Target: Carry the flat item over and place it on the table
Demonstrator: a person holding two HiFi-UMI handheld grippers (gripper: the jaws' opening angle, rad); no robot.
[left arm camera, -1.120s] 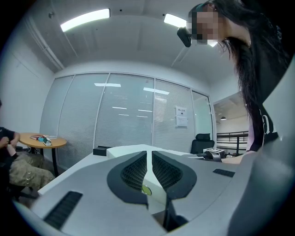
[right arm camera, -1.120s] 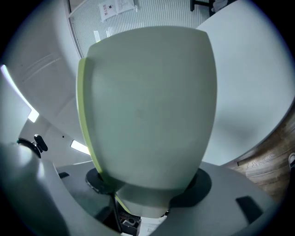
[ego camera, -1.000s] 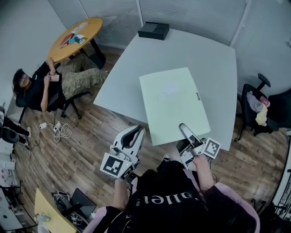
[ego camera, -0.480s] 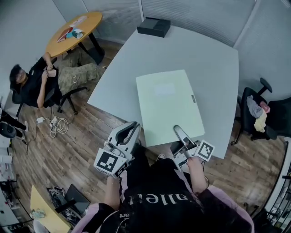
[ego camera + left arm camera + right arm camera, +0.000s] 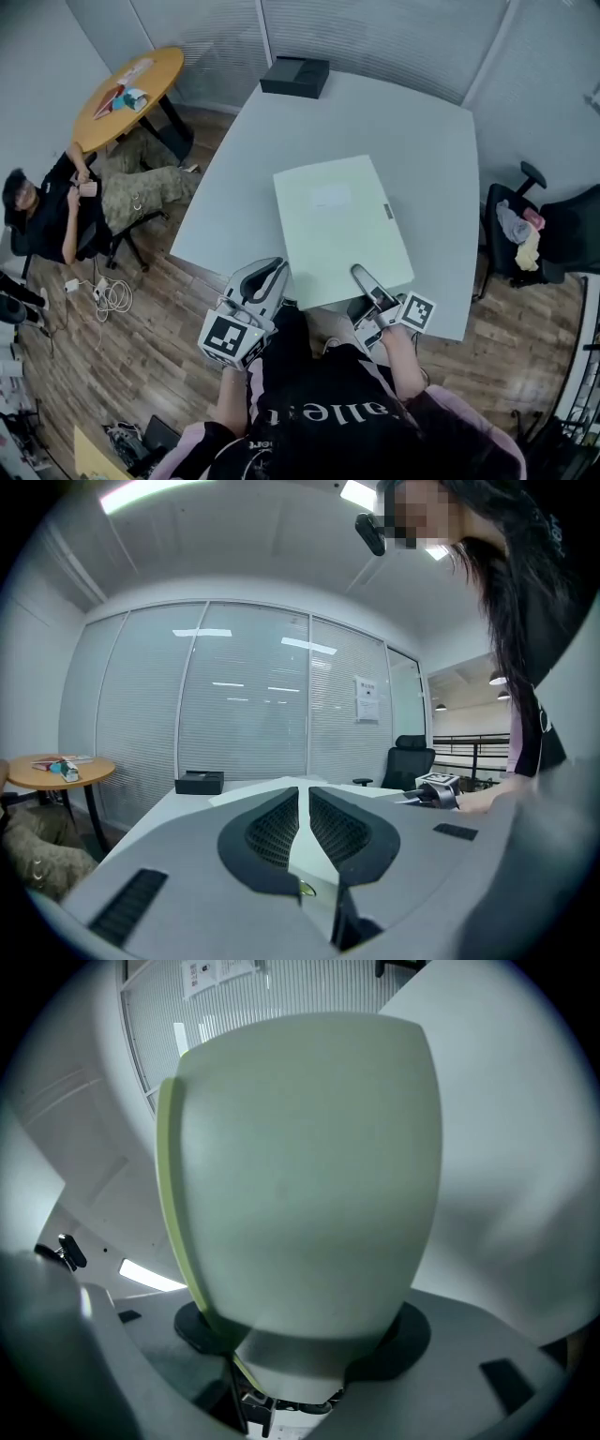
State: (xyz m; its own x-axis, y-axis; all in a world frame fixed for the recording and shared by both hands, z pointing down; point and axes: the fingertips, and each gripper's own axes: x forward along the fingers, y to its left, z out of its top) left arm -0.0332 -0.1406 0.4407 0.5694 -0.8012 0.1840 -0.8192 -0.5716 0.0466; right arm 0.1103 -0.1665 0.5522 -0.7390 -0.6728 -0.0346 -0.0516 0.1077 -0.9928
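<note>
While the board (image 5: 337,225) is over the table (image 5: 412,131), the right gripper (image 5: 362,275) carries it solo.
Jaws clamp its near edge to keep it level; the left gripper (image 5: 275,273) is pinched shut, empty, alongside.

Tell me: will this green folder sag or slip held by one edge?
Probably stiff: the green folder juts out flat from the right gripper, gripped at one edge, no visible droop. Likely light for its size. Its smooth face could slip.

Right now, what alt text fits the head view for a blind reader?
Seen from above, the right tongs grip a pale green flat item over a white table; the left tongs hang shut and empty. A black box sits far back.
</note>
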